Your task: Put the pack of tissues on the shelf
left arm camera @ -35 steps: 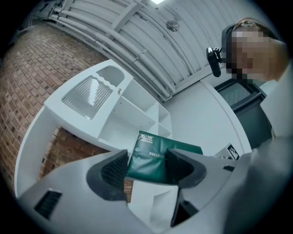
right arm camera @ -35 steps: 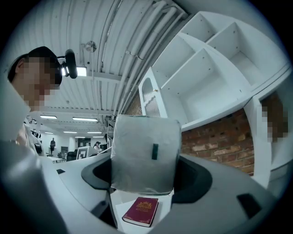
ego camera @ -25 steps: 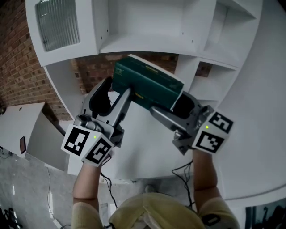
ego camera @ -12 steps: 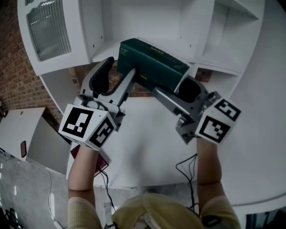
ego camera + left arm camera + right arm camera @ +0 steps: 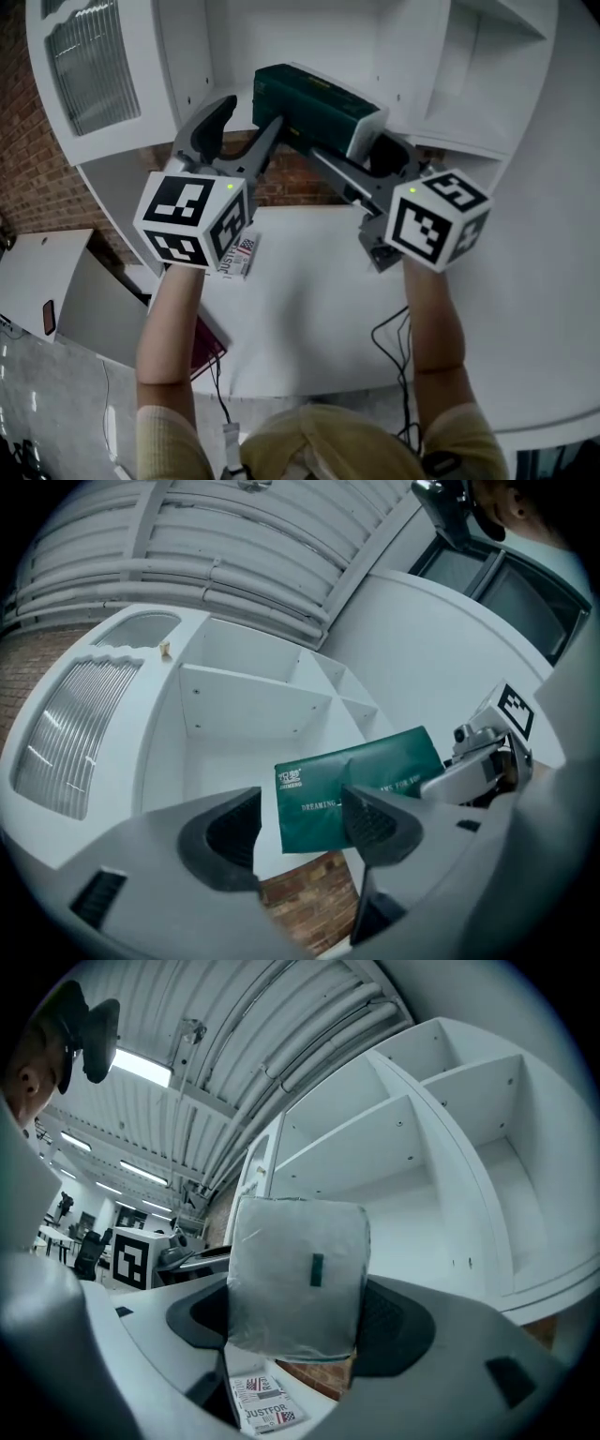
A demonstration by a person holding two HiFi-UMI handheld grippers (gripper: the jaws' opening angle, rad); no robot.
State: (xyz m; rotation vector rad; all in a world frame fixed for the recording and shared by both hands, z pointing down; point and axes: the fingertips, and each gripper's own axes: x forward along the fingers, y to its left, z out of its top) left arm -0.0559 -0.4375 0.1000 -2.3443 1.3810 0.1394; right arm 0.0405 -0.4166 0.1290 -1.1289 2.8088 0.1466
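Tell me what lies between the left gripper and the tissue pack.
Nothing: in the head view the left gripper's open jaws sit right beside the pack of tissues.

Two grippers (image 5: 246, 122) (image 5: 352, 142), one tissue pack (image 5: 314, 98), one shelf (image 5: 328, 37)

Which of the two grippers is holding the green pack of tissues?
The right gripper: its jaws are closed on the end of the pack of tissues. The left gripper has open jaws with nothing between them.

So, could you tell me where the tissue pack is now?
Upper centre of the head view: the tissue pack is clamped by its end in the right gripper, up before the shelf, left gripper beside it.
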